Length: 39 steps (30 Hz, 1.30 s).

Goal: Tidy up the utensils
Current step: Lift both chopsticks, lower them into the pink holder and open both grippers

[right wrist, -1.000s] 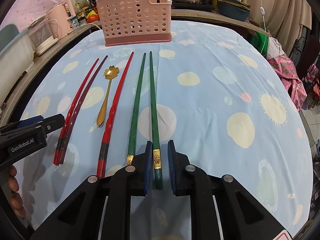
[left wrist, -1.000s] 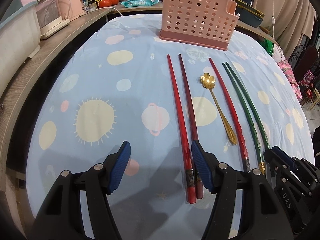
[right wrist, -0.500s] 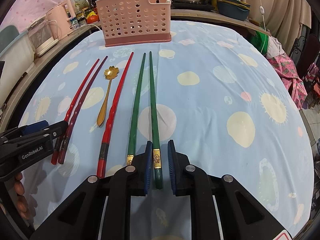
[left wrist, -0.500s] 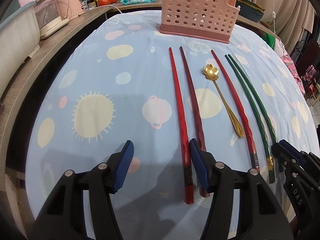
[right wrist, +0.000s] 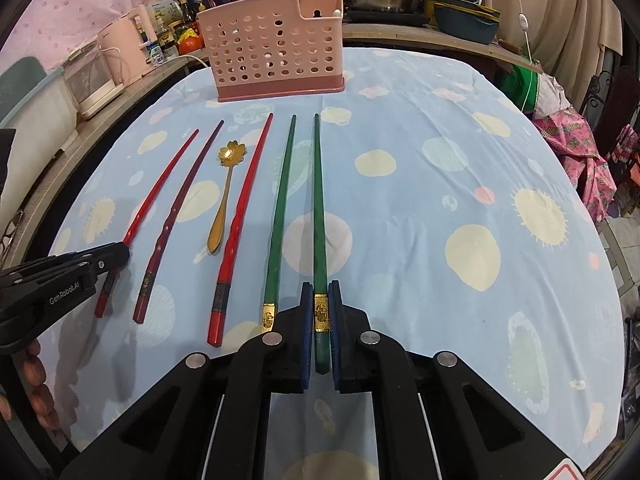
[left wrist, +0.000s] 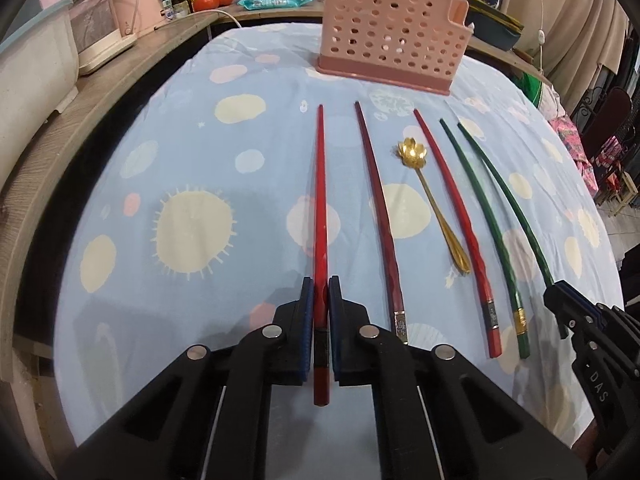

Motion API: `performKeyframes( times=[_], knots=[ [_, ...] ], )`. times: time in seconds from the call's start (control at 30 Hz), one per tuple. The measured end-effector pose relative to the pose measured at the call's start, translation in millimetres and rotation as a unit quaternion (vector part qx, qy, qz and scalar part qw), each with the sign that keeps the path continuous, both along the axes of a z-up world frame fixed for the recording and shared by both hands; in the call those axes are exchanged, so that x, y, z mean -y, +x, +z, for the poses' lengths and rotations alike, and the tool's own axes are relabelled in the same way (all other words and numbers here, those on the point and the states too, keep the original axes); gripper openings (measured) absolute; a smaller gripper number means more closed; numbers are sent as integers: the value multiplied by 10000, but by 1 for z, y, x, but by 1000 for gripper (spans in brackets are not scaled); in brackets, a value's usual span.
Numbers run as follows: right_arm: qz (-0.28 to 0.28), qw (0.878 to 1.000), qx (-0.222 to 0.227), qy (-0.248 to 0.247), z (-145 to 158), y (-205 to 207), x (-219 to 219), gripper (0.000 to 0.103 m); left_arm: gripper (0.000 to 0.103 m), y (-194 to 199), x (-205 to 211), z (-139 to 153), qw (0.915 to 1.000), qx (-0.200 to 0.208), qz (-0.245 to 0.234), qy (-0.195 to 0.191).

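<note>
Left wrist view: bright red chopstick [left wrist: 320, 216] lies leftmost in the row, its butt between the closing jaws of the left gripper [left wrist: 319, 294]. Right gripper [right wrist: 320, 300] is clamped on the outer green chopstick [right wrist: 318, 208]. Gold flower spoon [left wrist: 430, 196] mid-row. Pink perforated holder [left wrist: 390, 34] stands beyond the tips. Blue spotted cloth [left wrist: 192, 184]; open room left.

My right gripper [right wrist: 320, 320] is clamped on the rightmost green chopstick [right wrist: 318, 208] at its gold band. The left gripper [right wrist: 114, 258], jaws closing, pinches the outermost red chopstick [right wrist: 160, 196]. Pink holder [right wrist: 276, 60] stands beyond.
</note>
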State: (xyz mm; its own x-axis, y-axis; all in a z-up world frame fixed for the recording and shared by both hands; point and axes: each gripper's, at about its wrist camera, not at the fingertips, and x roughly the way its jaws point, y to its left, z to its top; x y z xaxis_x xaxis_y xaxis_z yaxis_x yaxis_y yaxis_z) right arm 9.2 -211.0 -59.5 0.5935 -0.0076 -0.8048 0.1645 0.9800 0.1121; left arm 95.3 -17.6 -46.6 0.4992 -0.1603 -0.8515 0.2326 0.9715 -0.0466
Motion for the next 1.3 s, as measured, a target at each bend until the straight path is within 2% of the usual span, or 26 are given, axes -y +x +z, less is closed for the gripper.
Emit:
performKeyframes(
  times=[0.3,0.43,0.57,0.73,0.87,1.03,1.3],
  knots=[
    [-118,9980,612,96,69,4,18,7,7,6,-16,71,9983,492,162,-252],
    [-151,9951,962,151,103,13,25,7,7,15,-18,110,9955,859,193,-357],
    [-112,9915,1274,253,133,28,32,7,7,32,-17,147,9905,1279,228,-445],
    [-137,9869,1575,334,160,52,42,7,7,64,-16,185,9848,1527,236,-795],
    [-227,9806,1855,589,182,75,60,7,7,90,-14,217,9790,1719,251,-1071],
    [-511,9682,2324,766,214,104,84,7,7,122,-11,257,9674,2184,432,-1210],
    [-905,9486,2919,825,251,152,113,7,7,171,5,292,9559,2547,457,-1390]
  ],
)
